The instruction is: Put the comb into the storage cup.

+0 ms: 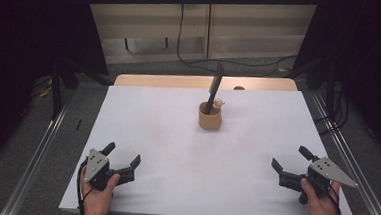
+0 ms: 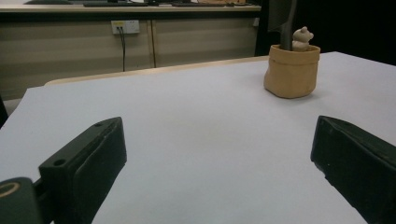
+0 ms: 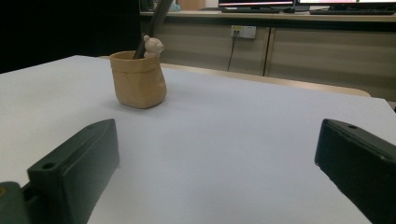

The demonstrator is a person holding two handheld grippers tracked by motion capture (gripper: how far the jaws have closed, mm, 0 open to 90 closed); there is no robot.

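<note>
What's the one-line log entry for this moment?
left hand-held gripper: open, empty | right hand-held gripper: open, empty | tan holder: upright, dark comb inside, untouched

Dim room, bright white table (image 1: 176, 136); soft shadows, no glare; near claws perhaps slightly blurred.

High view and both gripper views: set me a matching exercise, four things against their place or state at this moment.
Things:
1. tan pot
2. dark comb
3. left gripper
4. small bear figure

Places or states:
A. stands in the pot, leaning, its top well above the rim
B. open, near the table's near left corner
C. sits at the pot's rim
D. on the table's far middle, apart from both grippers

Pairs: 1-D, 2-A, 3-B, 4-C
</note>
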